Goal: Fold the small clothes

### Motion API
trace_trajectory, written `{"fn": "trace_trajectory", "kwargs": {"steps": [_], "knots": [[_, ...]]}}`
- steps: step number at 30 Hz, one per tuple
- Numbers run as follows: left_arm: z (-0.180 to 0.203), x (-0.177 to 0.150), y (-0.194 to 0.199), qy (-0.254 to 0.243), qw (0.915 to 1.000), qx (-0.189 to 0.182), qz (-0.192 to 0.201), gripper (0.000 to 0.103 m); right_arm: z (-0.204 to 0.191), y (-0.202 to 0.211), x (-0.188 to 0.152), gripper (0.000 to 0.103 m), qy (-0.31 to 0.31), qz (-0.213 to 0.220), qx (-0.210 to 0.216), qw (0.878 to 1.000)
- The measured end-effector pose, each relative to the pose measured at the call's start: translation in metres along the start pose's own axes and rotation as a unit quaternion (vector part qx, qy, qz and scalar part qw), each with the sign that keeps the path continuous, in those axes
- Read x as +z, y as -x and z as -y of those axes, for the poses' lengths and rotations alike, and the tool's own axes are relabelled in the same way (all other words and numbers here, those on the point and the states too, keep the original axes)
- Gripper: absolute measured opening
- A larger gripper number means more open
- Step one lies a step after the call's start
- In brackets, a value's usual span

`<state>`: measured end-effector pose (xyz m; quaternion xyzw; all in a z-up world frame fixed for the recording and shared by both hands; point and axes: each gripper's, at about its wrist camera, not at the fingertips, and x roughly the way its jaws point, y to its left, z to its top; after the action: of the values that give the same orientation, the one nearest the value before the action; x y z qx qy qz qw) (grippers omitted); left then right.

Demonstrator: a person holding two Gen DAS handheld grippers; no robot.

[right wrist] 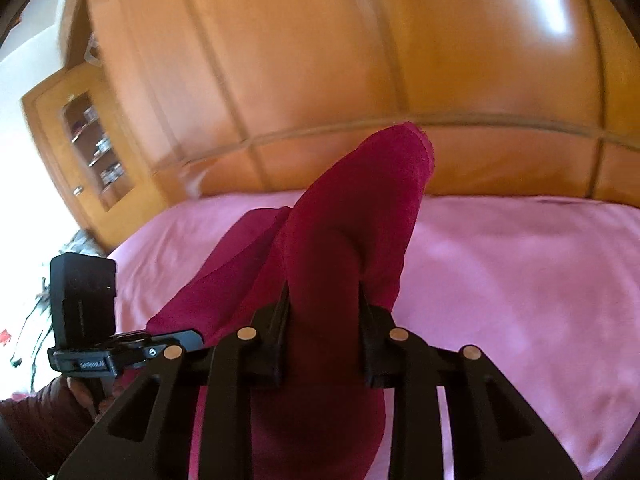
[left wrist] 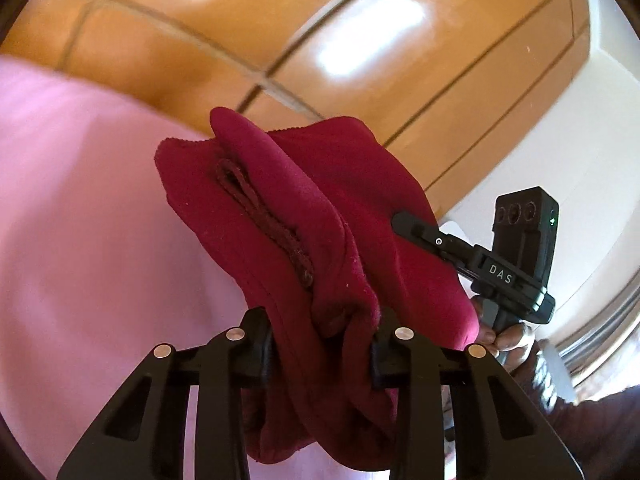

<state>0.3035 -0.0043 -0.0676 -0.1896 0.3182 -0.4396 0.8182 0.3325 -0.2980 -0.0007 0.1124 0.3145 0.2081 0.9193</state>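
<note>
Gripping one red garment [left wrist: 304, 208] (bunched), both grippers' jaws over pink sheet [right wrist: 500, 264].

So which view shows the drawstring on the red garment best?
The left wrist view. There the dark drawstring lies in plain sight along a fold of the red garment, above the left tool. The right wrist view shows only smooth red cloth in the right tool; no drawstring is visible.

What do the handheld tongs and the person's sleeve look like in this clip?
Both tongs, left and right, are matte black with triangular cut-outs and round silver pins. The right one's body bears white letters "DAS" and a small green light. The sleeve is dark reddish-brown.
</note>
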Motion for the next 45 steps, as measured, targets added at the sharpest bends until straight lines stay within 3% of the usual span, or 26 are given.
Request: {"fn": "trace_trajectory", "kwargs": {"steps": [3, 7, 9, 10, 14, 16, 18, 24, 26, 29, 30, 34, 41, 45], "knots": [[0.008, 0.024, -0.042, -0.023, 0.9995, 0.015, -0.018, 0.033, 0.040, -0.011, 0.009, 0.027, -0.019, 0.002, -0.028, 0.999], [-0.002, 0.037, -0.113, -0.048, 0.9938, 0.069, -0.073, 0.033, 0.093, -0.046, -0.008, 0.029, -0.048, -0.045, -0.077, 0.995], [-0.013, 0.029, -0.142, -0.050, 0.9873, 0.104, -0.109, 0.033, 0.115, -0.067, -0.031, 0.036, -0.063, -0.074, -0.108, 0.989], [-0.016, 0.022, -0.153, -0.065, 0.9837, 0.118, -0.119, 0.034, 0.123, -0.071, -0.040, 0.045, -0.074, -0.074, -0.110, 0.988], [-0.020, 0.014, -0.151, -0.052, 0.9864, 0.117, -0.103, 0.037, 0.145, -0.068, -0.058, 0.071, -0.153, -0.052, -0.089, 0.983], [-0.017, 0.015, -0.149, -0.049, 0.9850, 0.131, -0.101, 0.039, 0.142, -0.064, -0.057, 0.075, -0.160, -0.052, -0.093, 0.981], [-0.007, 0.014, -0.143, -0.052, 0.9815, 0.157, -0.096, 0.049, 0.131, -0.050, -0.055, 0.076, -0.150, -0.043, -0.110, 0.982], [0.014, 0.010, -0.108, -0.052, 0.9754, 0.210, -0.044, 0.050, 0.089, -0.011, -0.058, 0.074, -0.092, -0.003, -0.143, 0.985], [0.016, 0.001, -0.110, -0.071, 0.9668, 0.239, -0.054, 0.050, 0.076, -0.009, -0.069, 0.071, -0.069, -0.012, -0.152, 0.986], [0.008, -0.010, -0.125, -0.089, 0.9531, 0.280, -0.071, 0.050, 0.059, -0.031, -0.090, 0.065, -0.032, -0.062, -0.196, 0.978], [0.006, -0.010, -0.129, -0.091, 0.9498, 0.291, -0.071, 0.055, 0.059, -0.041, -0.097, 0.065, -0.032, -0.077, -0.204, 0.975], [0.013, -0.013, -0.116, -0.071, 0.9495, 0.300, -0.059, 0.057, 0.062, -0.035, -0.099, 0.067, -0.063, -0.060, -0.205, 0.975], [0.045, -0.025, -0.077, -0.086, 0.9414, 0.326, -0.006, 0.075, 0.039, -0.002, -0.101, 0.084, -0.067, -0.016, -0.216, 0.974], [0.065, -0.038, -0.061, -0.110, 0.9279, 0.356, 0.017, 0.084, 0.017, 0.008, -0.105, 0.093, -0.077, 0.008, -0.226, 0.971]]}}
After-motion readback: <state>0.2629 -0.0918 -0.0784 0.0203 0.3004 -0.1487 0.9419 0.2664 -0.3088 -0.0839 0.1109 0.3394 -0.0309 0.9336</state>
